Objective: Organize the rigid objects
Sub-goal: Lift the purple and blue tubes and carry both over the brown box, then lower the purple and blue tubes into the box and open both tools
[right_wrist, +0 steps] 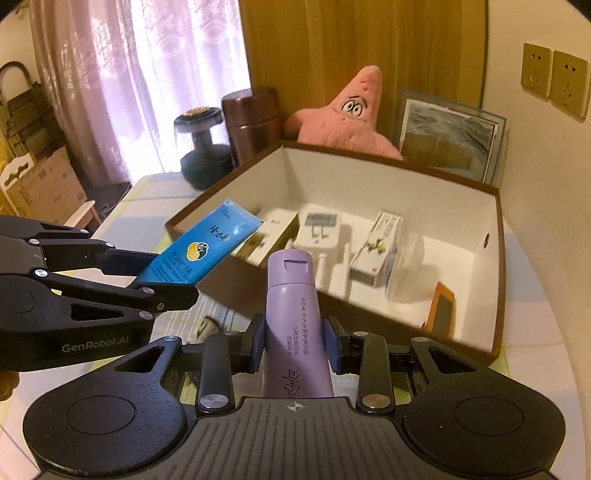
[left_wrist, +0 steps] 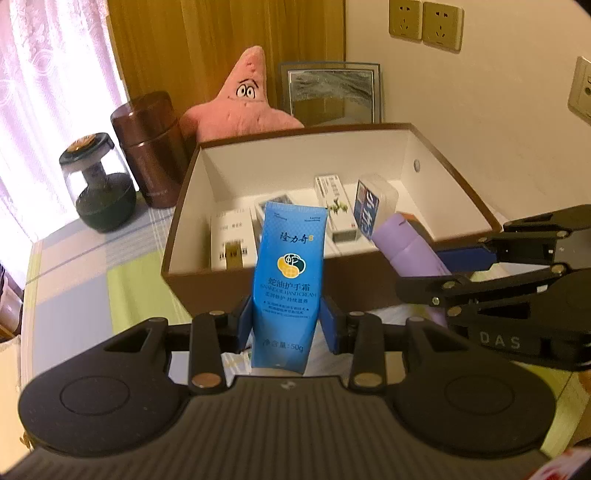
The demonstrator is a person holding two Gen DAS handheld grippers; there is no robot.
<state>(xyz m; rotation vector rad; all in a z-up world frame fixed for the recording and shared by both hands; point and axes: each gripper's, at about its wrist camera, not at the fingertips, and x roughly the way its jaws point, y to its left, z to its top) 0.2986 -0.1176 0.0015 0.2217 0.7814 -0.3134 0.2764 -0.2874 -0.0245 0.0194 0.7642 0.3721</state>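
Observation:
My left gripper [left_wrist: 288, 325] is shut on a blue hand-cream tube [left_wrist: 286, 284], held upright just in front of the near wall of the open brown box [left_wrist: 258, 280]. My right gripper [right_wrist: 294, 349] is shut on a purple tube [right_wrist: 293, 317], cap pointing at the box [right_wrist: 495, 266]. The blue tube also shows in the right wrist view [right_wrist: 199, 249], its tip over the box's near rim. The purple tube shows in the left wrist view [left_wrist: 410, 251] at the box's near right corner. Inside the box lie several small cartons [left_wrist: 338, 206].
Behind the box stand a pink star plush [left_wrist: 243, 107], a framed picture [left_wrist: 332, 92], a brown canister [left_wrist: 151, 147] and a dark glass jar [left_wrist: 99, 181]. A checked cloth [left_wrist: 92, 266] covers the table. Wall sockets [left_wrist: 424, 24] are at the upper right.

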